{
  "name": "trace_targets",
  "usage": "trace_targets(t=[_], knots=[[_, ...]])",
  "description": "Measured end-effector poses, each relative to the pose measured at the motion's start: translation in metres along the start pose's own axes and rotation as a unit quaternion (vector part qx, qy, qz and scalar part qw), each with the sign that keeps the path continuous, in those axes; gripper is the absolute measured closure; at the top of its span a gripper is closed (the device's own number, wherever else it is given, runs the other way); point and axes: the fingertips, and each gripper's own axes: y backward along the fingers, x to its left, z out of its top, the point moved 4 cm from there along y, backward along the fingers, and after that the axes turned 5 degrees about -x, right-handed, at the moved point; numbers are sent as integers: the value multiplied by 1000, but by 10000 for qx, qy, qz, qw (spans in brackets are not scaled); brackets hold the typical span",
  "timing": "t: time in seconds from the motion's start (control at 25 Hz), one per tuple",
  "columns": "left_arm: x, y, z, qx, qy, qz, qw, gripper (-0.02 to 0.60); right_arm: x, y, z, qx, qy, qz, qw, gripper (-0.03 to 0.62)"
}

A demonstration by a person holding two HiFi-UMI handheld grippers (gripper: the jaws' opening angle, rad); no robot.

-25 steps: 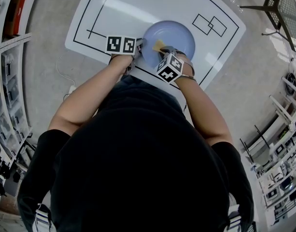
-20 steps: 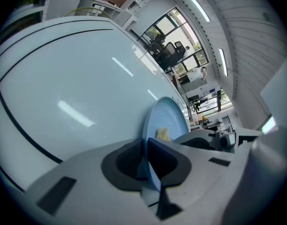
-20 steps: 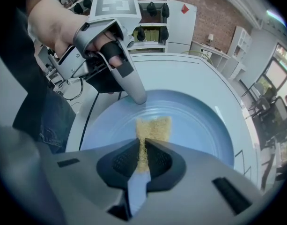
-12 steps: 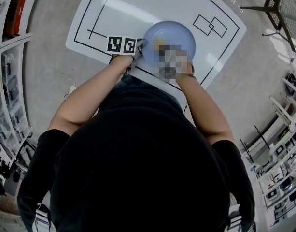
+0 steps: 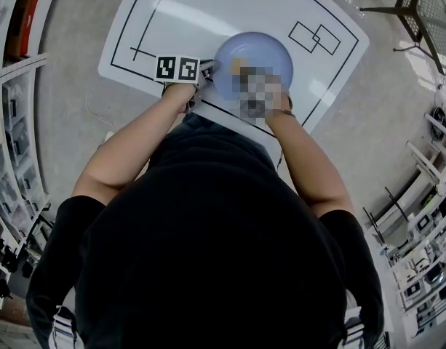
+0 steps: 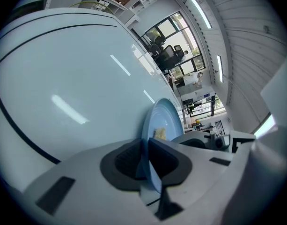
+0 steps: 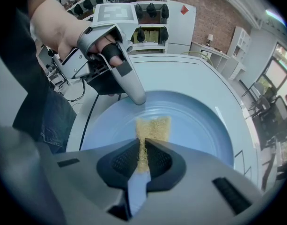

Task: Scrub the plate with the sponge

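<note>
Two grippers on a pale blue plate (image 5: 263, 49), with a sponge (image 7: 153, 125) pressed to its face.
The right gripper (image 7: 143, 150) is clamped on the yellow sponge, whose free end lies flat on the plate's inner surface near the middle. The left gripper (image 6: 144, 150) has the plate's rim between its pads. Its jaws are narrow and opening, with the pads close against the rim. The plate rests on a white table (image 5: 208, 13) marked with black lines, near the edge closest to the person.
</note>
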Motion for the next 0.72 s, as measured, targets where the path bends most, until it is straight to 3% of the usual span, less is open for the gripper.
trace_targets(t=[0.36,0.72], knots=[[7,6,1,44,-143,29,9999,448,-6,5,4,-147,-189,-27,9997,566],[0,27,18,-166,-778,143,9967,449,-27,29,13,-468,-747,-342,9955,566]])
